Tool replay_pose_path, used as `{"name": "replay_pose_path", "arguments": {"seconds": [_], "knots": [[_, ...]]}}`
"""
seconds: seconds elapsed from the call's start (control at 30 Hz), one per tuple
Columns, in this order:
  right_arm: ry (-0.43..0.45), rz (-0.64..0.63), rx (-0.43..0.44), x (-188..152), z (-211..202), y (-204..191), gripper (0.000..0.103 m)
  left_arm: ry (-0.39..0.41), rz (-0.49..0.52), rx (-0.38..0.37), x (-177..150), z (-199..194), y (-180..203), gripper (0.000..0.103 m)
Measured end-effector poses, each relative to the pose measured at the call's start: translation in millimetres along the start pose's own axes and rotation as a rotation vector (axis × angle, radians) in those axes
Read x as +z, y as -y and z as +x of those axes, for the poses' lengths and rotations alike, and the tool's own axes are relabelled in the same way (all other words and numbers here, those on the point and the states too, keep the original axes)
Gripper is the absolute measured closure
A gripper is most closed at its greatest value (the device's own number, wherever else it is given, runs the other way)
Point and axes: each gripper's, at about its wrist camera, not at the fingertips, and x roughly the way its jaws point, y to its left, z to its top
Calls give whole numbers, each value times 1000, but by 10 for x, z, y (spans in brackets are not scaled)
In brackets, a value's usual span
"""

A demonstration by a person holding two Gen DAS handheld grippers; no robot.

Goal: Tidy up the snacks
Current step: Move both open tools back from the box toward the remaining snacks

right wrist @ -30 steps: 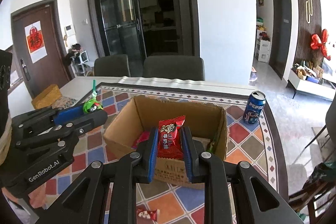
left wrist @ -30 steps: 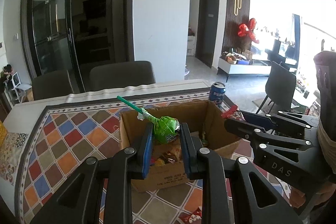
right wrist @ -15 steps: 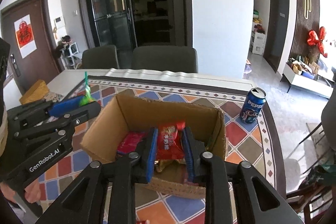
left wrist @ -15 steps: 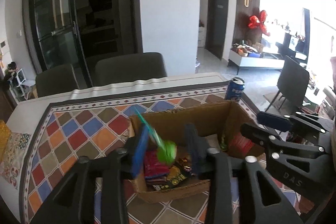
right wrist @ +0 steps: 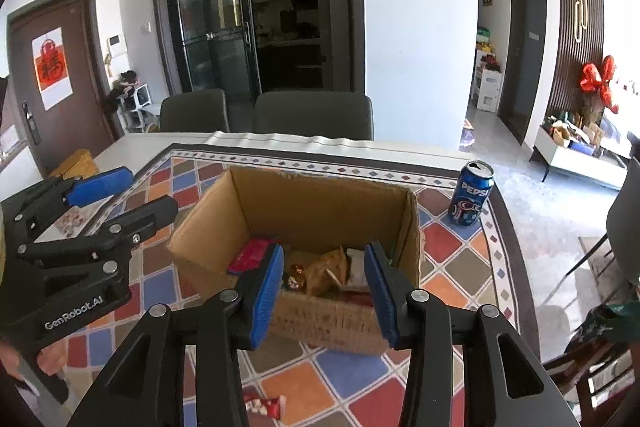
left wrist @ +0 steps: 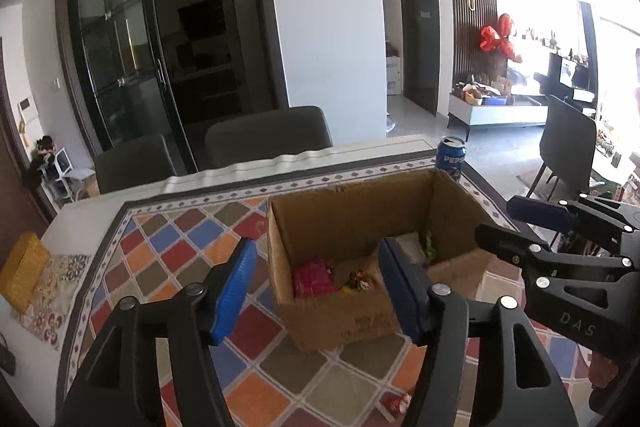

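Both of your grippers hang over the cardboard box [right wrist: 320, 211] with nothing between their blue pads: the left gripper [left wrist: 316, 291] stands wide apart over the box's left wall, and the right gripper [right wrist: 324, 291] is parted less widely above its near wall; both sets of jaws have just been opening, so each release looks done. Several snacks already lie in the box, among them a red packet [left wrist: 314, 281] toward its left side and a crumpled tan wrapper [right wrist: 330, 267] nearer the middle. To finish this step well, lift both grippers straight up and clear of the rim before you swing away, since the left one straddles the wall and could drag the light box across the patterned tablecloth [right wrist: 440, 247]. One loose red snack [right wrist: 264, 405] lies on the cloth just beside the near edge of the table, in front of the box and under your right gripper; that is the likely next pick. Come at it with the jaws spread and low, because a flat packet slips. Keep your sweep away from the Pepsi can [right wrist: 472, 195] standing near the far right corner of the cloth, as its top looks open and a knock could spill it.
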Motion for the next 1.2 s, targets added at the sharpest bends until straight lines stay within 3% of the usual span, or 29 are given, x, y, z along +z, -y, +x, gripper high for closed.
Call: {"name": "replay_pose_path", "arguments": {"seconds": [0.17, 0.47, 1.2], "knots": [[26, -28, 5, -160, -235, -91, 54, -6, -21, -13, -221, -220, 1, 34], [25, -86, 20, -512, -465, -256, 54, -37, -16, -26, -615, -470, 79, 26], [-276, -92, 140, -1690, -321, -469, 54, -271, 28, -37, -1741, -516, 299, 26]]}}
